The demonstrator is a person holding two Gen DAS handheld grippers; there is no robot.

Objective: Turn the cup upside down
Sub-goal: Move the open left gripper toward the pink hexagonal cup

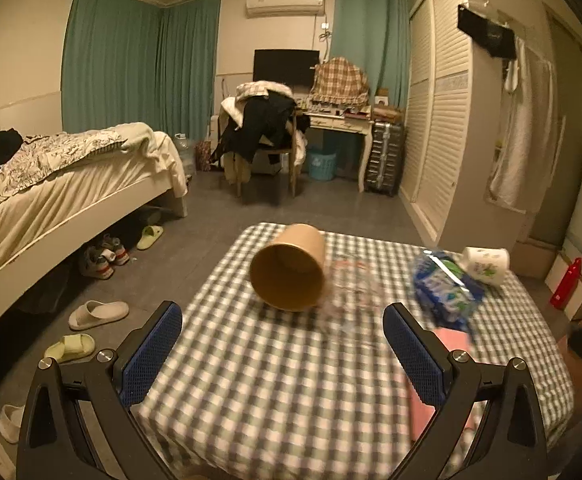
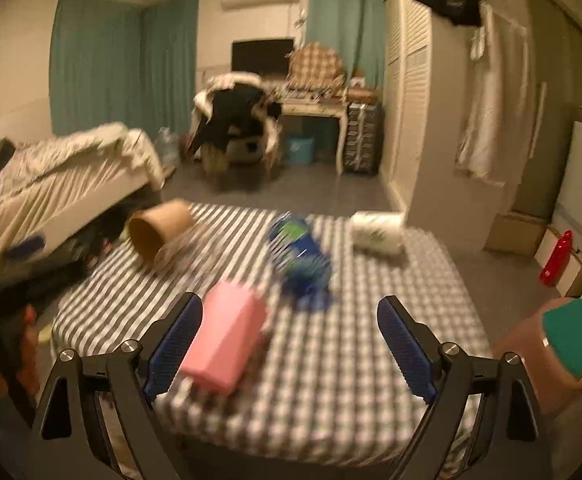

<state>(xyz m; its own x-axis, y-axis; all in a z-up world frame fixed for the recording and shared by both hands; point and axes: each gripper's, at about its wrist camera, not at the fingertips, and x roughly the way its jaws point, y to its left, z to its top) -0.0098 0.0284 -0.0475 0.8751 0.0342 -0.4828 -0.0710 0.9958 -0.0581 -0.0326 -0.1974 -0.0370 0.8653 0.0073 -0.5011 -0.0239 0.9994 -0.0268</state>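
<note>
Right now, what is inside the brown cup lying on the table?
The brown cup lies on its side, mouth toward the left camera. The visible inside looks empty: bare brown wall and bottom. The lowest inner edge is blurred.

Your right gripper [image 2: 289, 344] hangs over the near edge of the checked surface [image 2: 331, 380], its blue-padded fingers [image 2: 405, 346] spread wide with nothing between them. The pink box [image 2: 225, 342] lies just beside your left finger. The brown cup [image 2: 161, 228] lies on its side at the far left corner, mouth toward you, against a blurred clear object. A blue packet [image 2: 303, 258] sits mid-surface, and a tissue roll [image 2: 379, 232] lies toward the far right corner.
</note>
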